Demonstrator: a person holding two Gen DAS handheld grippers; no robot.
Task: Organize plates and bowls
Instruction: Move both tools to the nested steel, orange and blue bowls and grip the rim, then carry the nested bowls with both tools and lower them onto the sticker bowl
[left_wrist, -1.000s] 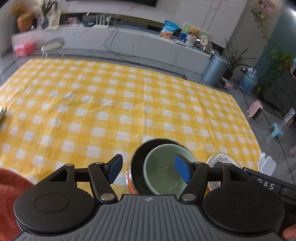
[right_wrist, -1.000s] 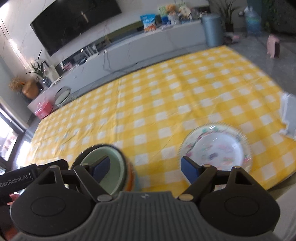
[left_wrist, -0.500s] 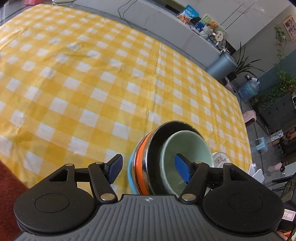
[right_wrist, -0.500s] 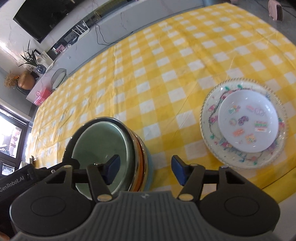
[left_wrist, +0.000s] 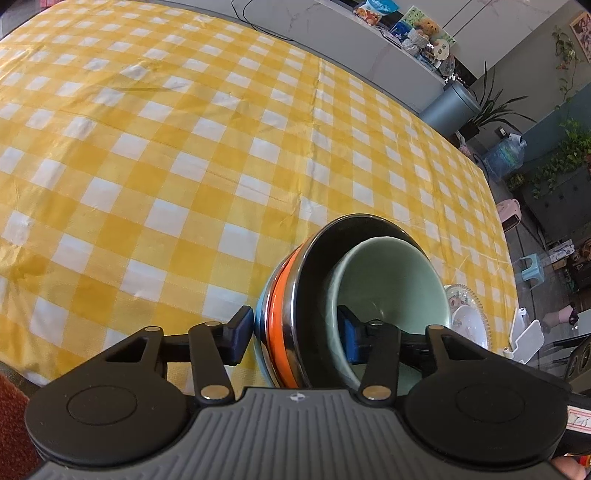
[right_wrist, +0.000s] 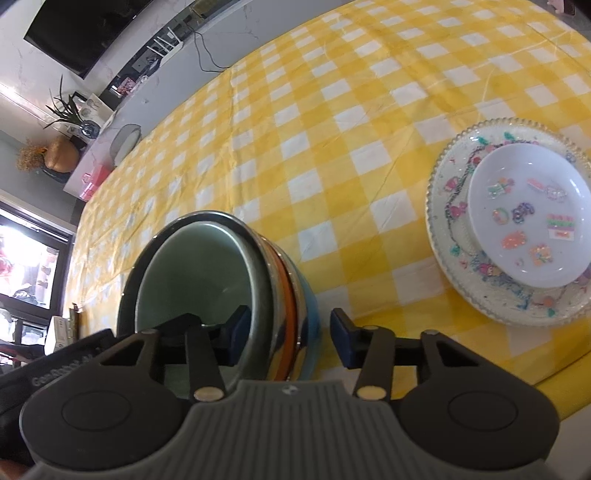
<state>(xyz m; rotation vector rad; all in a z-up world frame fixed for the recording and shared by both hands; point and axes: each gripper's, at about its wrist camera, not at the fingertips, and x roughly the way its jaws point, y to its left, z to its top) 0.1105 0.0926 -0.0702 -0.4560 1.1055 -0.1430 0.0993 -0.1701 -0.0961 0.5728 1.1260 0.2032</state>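
A nested stack of bowls (left_wrist: 295, 295) stands near the table's front edge: a pale green bowl (left_wrist: 391, 280) inside a dark steel one, then orange and light blue ones. My left gripper (left_wrist: 295, 334) straddles the stack's left rim, left pad against the outer wall, right pad inside the green bowl. My right gripper (right_wrist: 291, 336) straddles the stack's (right_wrist: 288, 295) right rim, with a gap at its outer pad. A white dish (right_wrist: 532, 218) sits on a patterned plate (right_wrist: 458, 221) to the right.
The yellow checked tablecloth (left_wrist: 184, 147) covers the table. The front edge lies just under both grippers. A white object (left_wrist: 528, 338) lies by the table's right corner. A bin and plants stand on the floor beyond the far right edge.
Both grippers moved closer to the bowl stack and narrowed their jaws around its opposite rims. The stack now looks larger and nearer in both views.
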